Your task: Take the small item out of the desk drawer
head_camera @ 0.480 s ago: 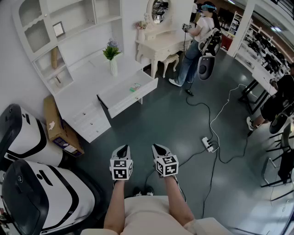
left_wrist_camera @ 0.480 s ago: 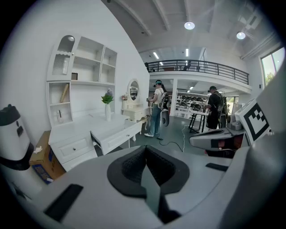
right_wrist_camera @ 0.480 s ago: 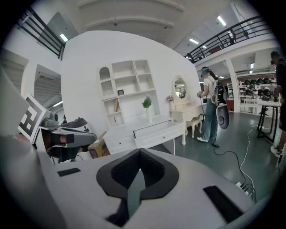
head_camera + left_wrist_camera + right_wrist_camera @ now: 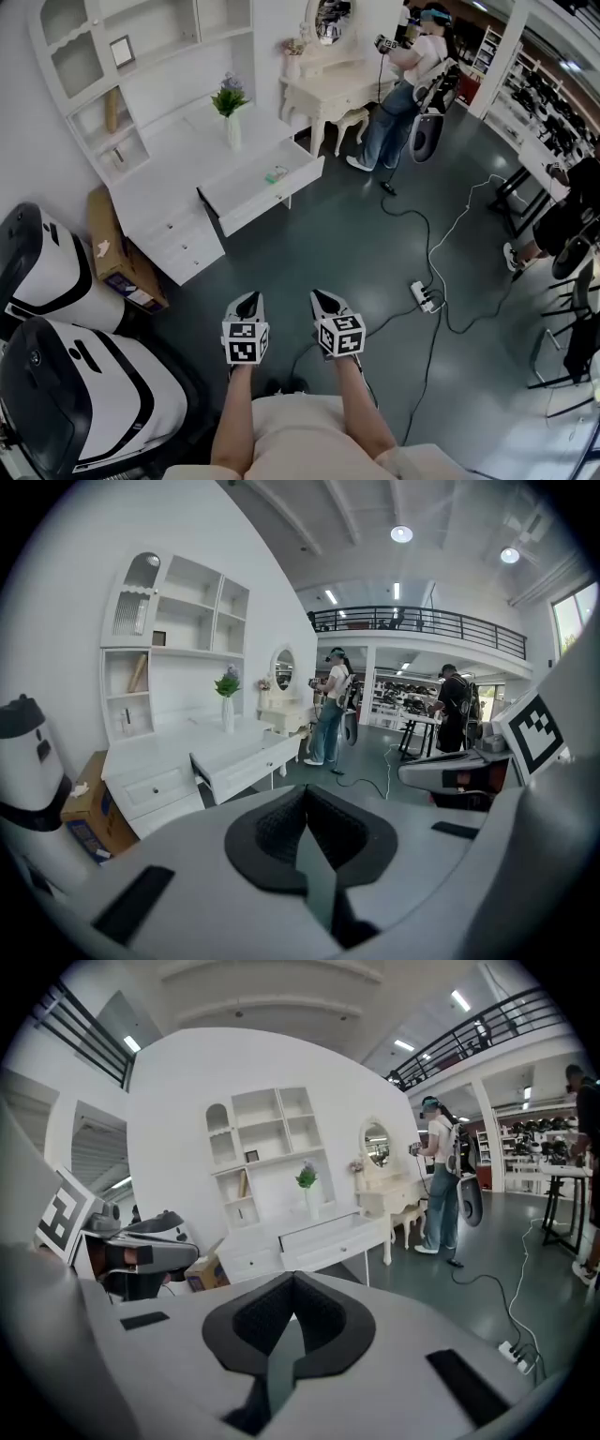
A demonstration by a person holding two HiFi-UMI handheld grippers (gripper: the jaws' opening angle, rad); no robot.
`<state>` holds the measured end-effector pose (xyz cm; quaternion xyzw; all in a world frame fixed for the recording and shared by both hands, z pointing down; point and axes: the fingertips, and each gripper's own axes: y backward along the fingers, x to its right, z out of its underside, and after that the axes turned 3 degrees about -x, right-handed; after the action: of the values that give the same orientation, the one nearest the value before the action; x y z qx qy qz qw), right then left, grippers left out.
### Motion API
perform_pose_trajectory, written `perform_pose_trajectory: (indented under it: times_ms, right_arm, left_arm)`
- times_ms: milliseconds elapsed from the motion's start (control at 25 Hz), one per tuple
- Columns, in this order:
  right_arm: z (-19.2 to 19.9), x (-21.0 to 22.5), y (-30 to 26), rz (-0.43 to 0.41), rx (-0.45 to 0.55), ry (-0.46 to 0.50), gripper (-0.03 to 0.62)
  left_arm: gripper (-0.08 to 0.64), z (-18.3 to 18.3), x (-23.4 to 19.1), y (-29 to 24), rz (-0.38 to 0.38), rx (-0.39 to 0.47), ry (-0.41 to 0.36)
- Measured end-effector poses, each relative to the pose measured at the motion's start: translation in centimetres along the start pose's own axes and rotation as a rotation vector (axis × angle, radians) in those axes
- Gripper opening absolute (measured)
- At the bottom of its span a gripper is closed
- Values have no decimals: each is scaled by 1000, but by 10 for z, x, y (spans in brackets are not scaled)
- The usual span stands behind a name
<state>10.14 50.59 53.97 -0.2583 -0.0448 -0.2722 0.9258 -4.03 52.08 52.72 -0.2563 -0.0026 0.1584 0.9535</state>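
Note:
The white desk (image 4: pixel 178 178) stands far ahead at the left, its drawer (image 4: pixel 261 194) pulled open. Inside the drawer lies a small greenish item (image 4: pixel 276 174). Low in the head view, my left gripper (image 4: pixel 247 302) and right gripper (image 4: pixel 324 300) hang side by side over the dark floor, well short of the desk. Both are shut with nothing between the jaws. The open drawer (image 4: pixel 246 766) shows beyond the closed jaws of the left gripper (image 4: pixel 305 794) in the left gripper view. The right gripper (image 4: pixel 292 1279) also points toward the drawer (image 4: pixel 333 1241).
A plant in a vase (image 4: pixel 230 112) stands on the desk under a white shelf unit (image 4: pixel 141 56). A cardboard box (image 4: pixel 112 258) and white-and-black machines (image 4: pixel 56 394) sit at the left. A person (image 4: pixel 412 66) stands by a vanity table (image 4: pixel 328 89). Cables and a power strip (image 4: pixel 424 295) lie on the floor.
Both grippers stay shut in about the same place. The head view has shifted slightly, and the person at the vanity table has moved a little.

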Motion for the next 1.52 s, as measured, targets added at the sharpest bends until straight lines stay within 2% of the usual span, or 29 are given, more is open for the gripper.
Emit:
perform_pose_trajectory:
  times_ms: [200, 440, 760, 880, 1160, 1520]
  right_arm:
    - [1, 12, -2, -45, -3, -2, 25]
    - [-1, 26, -15, -59, -36, 31, 25]
    - [-4, 45, -71, -69, -68, 5, 25]
    - [-23, 55, -104, -68, -69, -8, 25]
    - [-93, 76, -188, -52, -52, -28, 25]
    - [-146, 93, -296, -77, -82, -63, 25]
  left_arm:
    - [17, 0, 2, -8, -26, 3, 22]
    - [17, -4, -5, -22, -54, 2, 49]
    - [17, -20, -40, -70, -54, 10, 53]
    - [17, -37, -60, -100, -43, 1, 43]
    - [17, -96, -118, -179, -9, -4, 42]
    - [17, -157, -188, -281, 50, -24, 35]
